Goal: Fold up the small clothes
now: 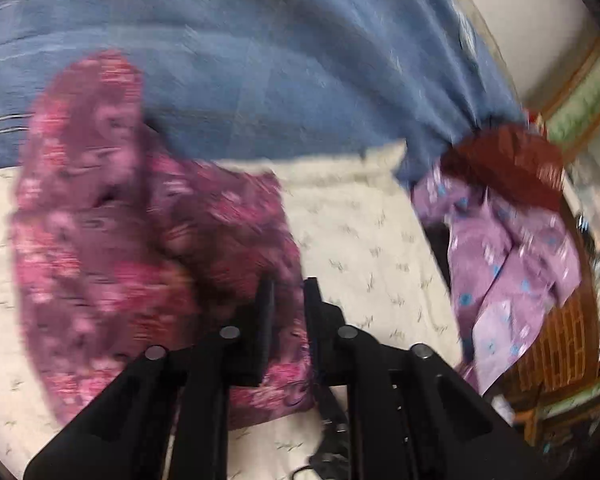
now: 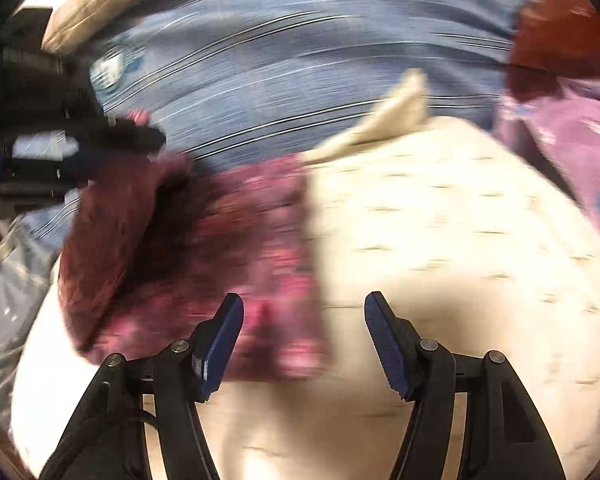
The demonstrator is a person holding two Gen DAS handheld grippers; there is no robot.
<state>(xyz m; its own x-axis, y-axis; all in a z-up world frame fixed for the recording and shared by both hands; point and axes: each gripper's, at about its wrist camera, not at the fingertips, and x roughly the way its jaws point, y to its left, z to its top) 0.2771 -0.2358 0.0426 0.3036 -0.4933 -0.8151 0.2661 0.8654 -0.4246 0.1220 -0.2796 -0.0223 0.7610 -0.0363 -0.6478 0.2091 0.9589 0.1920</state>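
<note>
A maroon and pink floral garment lies on the cream quilted bed cover. My left gripper is shut on its near edge, with cloth pinched between the two black fingers. In the right wrist view the same garment lies to the left, blurred by motion. My right gripper is open and empty just above the cover, at the garment's right edge. The left gripper shows at the far left of that view.
A blue striped sheet covers the far part of the bed. A lilac garment with blue dots and a dark red cloth hang over a wicker basket at the right.
</note>
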